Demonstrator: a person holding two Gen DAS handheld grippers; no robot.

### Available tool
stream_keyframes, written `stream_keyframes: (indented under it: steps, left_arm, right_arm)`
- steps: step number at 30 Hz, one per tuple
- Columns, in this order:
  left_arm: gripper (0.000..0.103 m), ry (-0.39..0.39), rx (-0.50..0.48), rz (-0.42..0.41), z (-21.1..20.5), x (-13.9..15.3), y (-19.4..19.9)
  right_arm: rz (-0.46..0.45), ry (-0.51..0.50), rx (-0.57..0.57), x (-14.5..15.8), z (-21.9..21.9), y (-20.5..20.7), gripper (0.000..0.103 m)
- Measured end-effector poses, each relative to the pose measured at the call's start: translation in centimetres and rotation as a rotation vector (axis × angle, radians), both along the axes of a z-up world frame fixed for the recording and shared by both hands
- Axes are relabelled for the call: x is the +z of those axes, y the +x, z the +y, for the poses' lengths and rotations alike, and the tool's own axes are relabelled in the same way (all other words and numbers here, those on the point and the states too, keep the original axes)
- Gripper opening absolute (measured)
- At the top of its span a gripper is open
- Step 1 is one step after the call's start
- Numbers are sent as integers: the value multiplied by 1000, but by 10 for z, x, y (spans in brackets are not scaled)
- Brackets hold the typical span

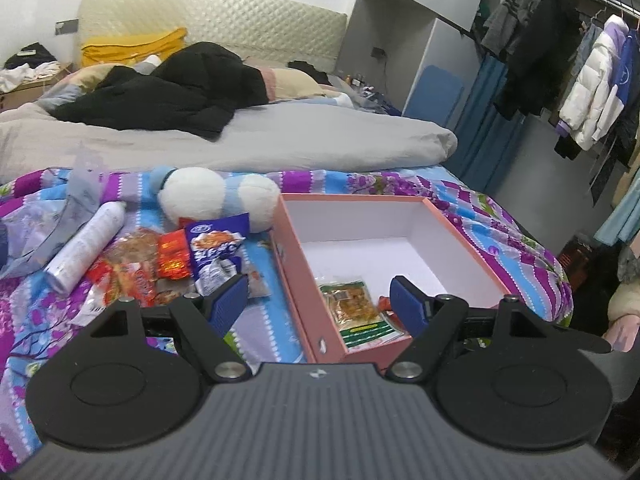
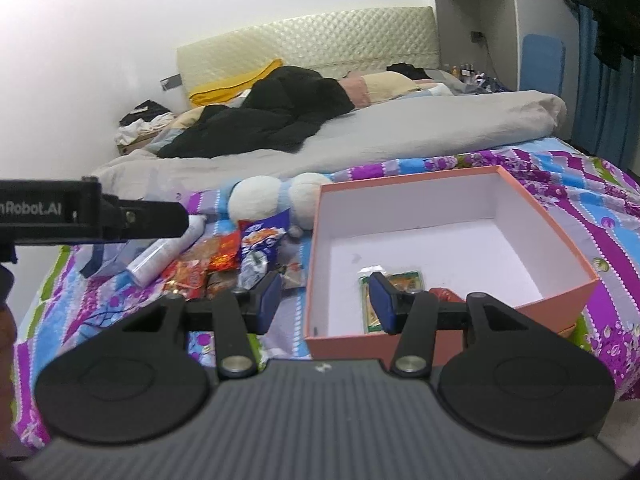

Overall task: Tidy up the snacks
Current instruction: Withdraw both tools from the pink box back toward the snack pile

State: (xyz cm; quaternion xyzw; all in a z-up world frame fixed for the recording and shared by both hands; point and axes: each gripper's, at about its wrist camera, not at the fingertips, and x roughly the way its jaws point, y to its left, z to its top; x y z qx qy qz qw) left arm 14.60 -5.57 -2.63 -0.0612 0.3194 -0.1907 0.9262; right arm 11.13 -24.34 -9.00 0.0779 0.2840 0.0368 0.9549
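Observation:
A salmon-pink box [image 1: 352, 197] [image 2: 408, 178] with a white inside sits open on the flowered bedsheet. In it lie a green-edged snack packet [image 1: 356, 308] [image 2: 404, 280] and a small red packet [image 1: 385, 303] [image 2: 444, 294]. To the left of the box is a pile of snack packets [image 1: 140, 268] [image 2: 208, 268], with a blue-purple packet [image 1: 218, 248] [image 2: 262, 240] on top. My left gripper [image 1: 316, 300] hovers open over the box's left wall, holding nothing. My right gripper [image 2: 325, 300] is open and empty above the box's near left corner. The left gripper's black body [image 2: 92, 216] shows at the left of the right wrist view.
A white spray can [image 1: 86, 248] [image 2: 164, 256] and a white-and-blue plush toy [image 1: 216, 200] [image 2: 280, 200] lie by the pile. Behind are a grey duvet [image 1: 280, 140] and a black coat [image 1: 168, 96]. Hanging clothes [image 1: 592, 92] line the right side past the bed edge.

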Motion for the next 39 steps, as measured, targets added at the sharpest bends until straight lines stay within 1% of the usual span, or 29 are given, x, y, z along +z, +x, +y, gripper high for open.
stream_keyframes:
  steps: [11, 26, 32, 39]
  left_arm:
    - [82, -32, 51, 32, 32, -13, -45]
    - [82, -33, 102, 32, 54, -26, -94]
    - [82, -36, 120, 56, 63, -37, -103]
    - [82, -34, 137, 98, 71, -54, -93]
  right_arm:
    - [8, -1, 64, -5, 26, -31, 51]
    - [15, 7, 132, -17, 50, -67, 51]
    - [26, 3, 156, -24, 58, -77, 51]
    - [37, -7, 180, -32, 65, -75, 51]
